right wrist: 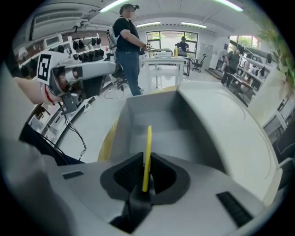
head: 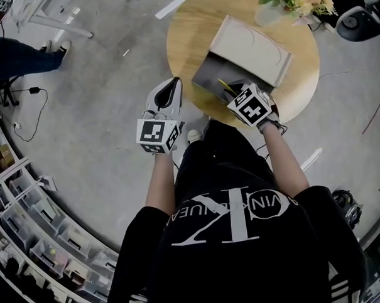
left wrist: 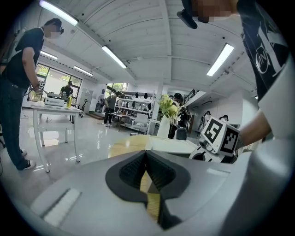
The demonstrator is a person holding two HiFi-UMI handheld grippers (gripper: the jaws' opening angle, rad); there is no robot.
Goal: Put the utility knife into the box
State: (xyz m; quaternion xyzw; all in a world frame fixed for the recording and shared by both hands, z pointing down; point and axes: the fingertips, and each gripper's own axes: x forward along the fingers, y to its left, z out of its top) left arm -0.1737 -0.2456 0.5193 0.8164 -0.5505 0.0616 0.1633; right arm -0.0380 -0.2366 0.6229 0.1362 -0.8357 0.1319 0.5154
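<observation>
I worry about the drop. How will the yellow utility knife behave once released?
The utility knife looks thin and stiff, standing straight from the right hand-held gripper, so it probably won't flop. Edge-on, it will likely tip flat inside the box.

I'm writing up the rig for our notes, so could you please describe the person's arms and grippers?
The left gripper and right gripper have pale grey, rounded shells with black ribbed pads, and each carries a white cube of black square markers. The person wears a black short-sleeved T-shirt with white print, leaving the forearms bare.
</observation>
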